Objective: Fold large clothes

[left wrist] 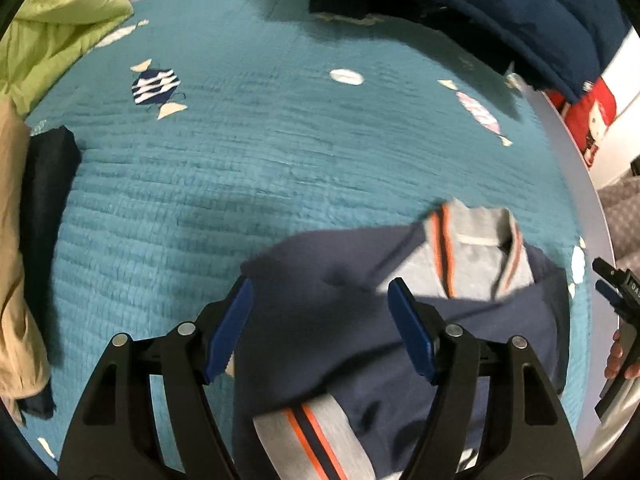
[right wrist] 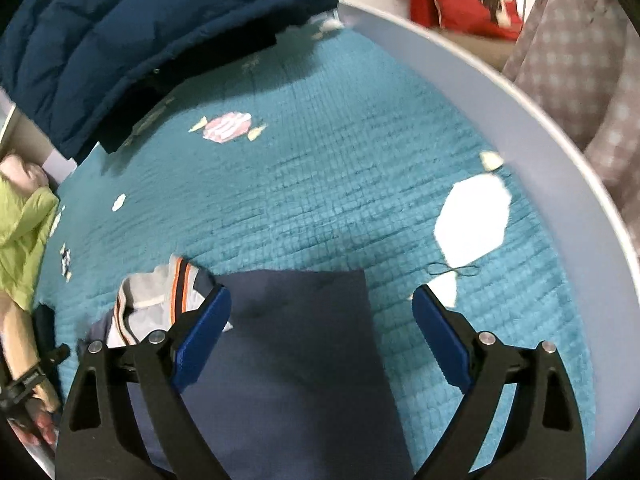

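Navy polo shirt (left wrist: 352, 320) with grey, orange-striped collar lies part-folded on the teal quilted bed cover (left wrist: 240, 152), near its front edge. Left hand-held gripper (left wrist: 320, 320) hangs over the shirt's collar end, jaws wide, nothing between the pads. Right hand-held gripper (right wrist: 322, 334) hangs over the flat navy panel, jaws wide and empty. Judged: one fold laid down and let go. Next move likely calls for gripping a fresh edge with both hand-held grippers and folding again.
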`<state>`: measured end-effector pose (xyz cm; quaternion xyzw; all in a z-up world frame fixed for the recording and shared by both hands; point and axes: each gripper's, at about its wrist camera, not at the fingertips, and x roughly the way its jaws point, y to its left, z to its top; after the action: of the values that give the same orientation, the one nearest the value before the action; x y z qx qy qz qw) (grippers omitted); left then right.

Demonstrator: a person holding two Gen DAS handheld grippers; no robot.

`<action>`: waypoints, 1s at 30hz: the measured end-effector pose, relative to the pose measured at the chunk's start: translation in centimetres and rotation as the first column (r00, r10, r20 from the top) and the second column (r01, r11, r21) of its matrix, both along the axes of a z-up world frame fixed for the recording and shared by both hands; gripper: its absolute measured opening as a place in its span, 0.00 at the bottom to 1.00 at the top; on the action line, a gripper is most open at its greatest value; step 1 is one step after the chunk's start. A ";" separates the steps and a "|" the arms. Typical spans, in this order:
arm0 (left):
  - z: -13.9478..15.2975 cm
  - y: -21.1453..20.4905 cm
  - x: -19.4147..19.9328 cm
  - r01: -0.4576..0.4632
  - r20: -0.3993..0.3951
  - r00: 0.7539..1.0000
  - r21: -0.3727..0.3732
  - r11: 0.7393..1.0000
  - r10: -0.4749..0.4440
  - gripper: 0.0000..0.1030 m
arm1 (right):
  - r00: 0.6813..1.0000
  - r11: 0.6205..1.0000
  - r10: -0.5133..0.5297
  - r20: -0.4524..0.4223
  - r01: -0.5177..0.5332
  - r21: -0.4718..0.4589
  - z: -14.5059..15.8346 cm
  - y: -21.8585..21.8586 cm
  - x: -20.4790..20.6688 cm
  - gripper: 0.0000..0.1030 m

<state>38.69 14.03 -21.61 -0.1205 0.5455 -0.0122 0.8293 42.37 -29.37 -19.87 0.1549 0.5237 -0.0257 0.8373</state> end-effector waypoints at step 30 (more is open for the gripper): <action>2.0 0.8 0.1 0.074 -0.015 0.997 0.059 0.995 -0.074 0.08 | 0.999 0.999 0.034 -0.021 -0.034 -0.002 1.7 -0.1 -1.7 0.07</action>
<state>38.76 14.78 -19.66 -0.0757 0.5552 -0.0259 0.8279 40.69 -29.46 -18.12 0.1446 0.5349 -0.0137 0.8323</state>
